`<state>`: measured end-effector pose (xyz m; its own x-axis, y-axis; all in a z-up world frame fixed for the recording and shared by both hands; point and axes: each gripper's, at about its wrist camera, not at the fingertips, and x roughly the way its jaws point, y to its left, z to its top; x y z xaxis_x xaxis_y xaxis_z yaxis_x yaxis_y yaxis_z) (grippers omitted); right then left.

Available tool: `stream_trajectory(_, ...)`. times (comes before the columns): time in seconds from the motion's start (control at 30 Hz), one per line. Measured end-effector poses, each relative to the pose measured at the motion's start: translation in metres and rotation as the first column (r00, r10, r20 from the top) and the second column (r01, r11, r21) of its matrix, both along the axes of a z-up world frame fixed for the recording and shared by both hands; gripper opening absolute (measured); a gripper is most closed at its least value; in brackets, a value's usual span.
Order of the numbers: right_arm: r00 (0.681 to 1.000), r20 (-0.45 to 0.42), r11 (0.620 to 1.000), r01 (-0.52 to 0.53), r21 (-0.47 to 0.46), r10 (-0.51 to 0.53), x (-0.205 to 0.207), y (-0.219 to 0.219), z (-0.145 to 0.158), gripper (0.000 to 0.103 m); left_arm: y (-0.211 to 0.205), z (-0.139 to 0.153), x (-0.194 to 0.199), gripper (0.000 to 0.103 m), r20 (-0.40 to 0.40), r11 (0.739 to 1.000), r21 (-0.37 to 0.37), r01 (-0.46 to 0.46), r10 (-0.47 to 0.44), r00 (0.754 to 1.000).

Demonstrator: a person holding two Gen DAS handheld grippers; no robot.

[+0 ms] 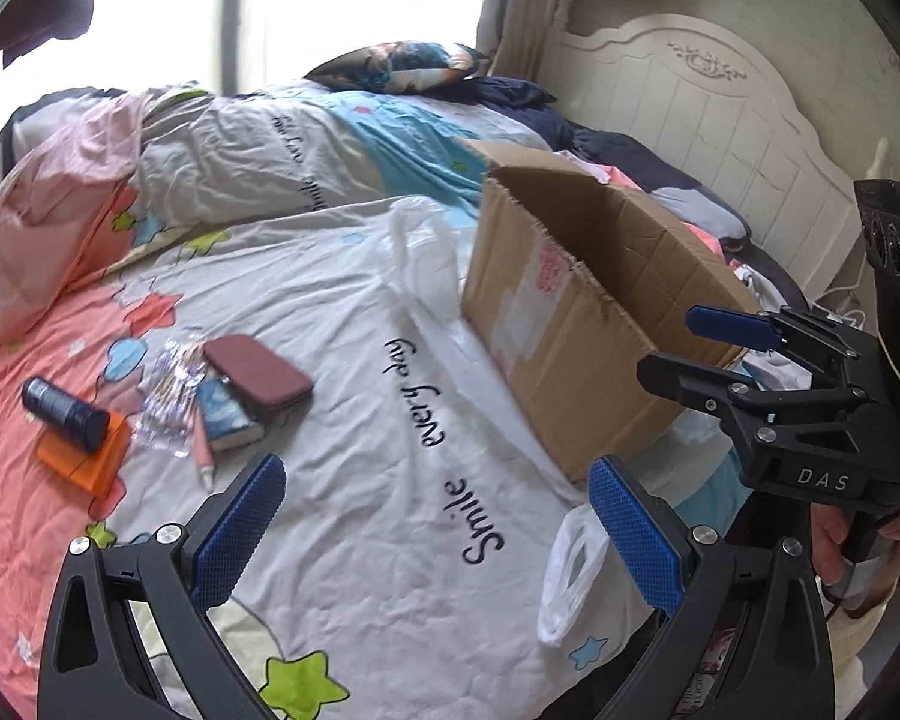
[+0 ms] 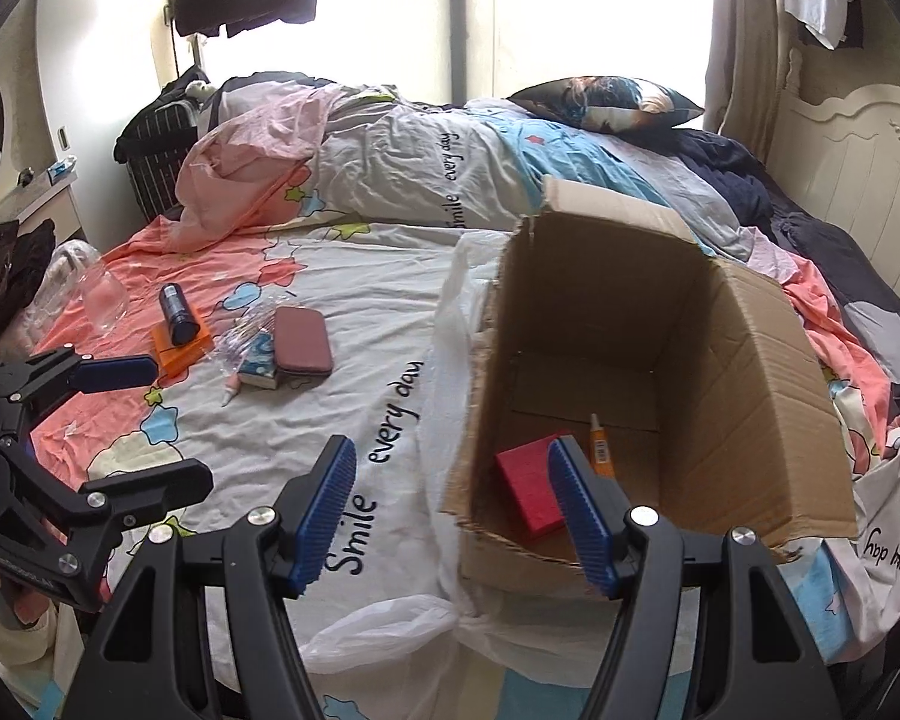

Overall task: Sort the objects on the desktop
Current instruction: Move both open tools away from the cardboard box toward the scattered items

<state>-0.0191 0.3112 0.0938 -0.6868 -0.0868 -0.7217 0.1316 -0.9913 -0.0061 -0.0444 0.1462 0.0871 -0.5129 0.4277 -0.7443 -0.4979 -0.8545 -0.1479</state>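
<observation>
- Your left gripper [image 1: 432, 531] and right gripper [image 2: 456, 516] both gape wide, holding nothing
- The cardboard box [image 2: 720, 372], right of frame, stands open-topped to take sorted things — a red block [image 2: 528, 480] and a small tube [image 2: 601, 450] lie on its floor
- Left of centre, unsorted on the soft quilt [image 2: 354, 420]: a dark cylinder [image 2: 177, 315] on an orange box [image 2: 171, 354], a maroon case [image 2: 303, 341] — rounded, hard-shelled
</observation>
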Motion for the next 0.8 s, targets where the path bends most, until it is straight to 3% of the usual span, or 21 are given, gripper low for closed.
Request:
stream_trajectory(0.23,0.999,0.017,0.998,-0.051,0.024,0.05,-0.003,-0.039,-0.006,0.063,-0.043,-0.022,0.001,0.103,0.007,0.996,-0.038,-0.084,0.084,0.996)
stream_trajectory(0.57,0.99,0.053,0.991,-0.129,0.032,0.127,-0.021,-0.088,-0.021,0.063,-0.109,-0.03,-0.004,0.103,0.0,0.978,-0.006,-0.206,0.206,0.978)
stream_trajectory(0.8,0.984,0.087,0.987,-0.159,0.005,0.158,-0.047,-0.105,-0.035,0.063,-0.141,-0.038,-0.018,0.103,0.04,0.965,0.005,-0.263,0.262,0.964)
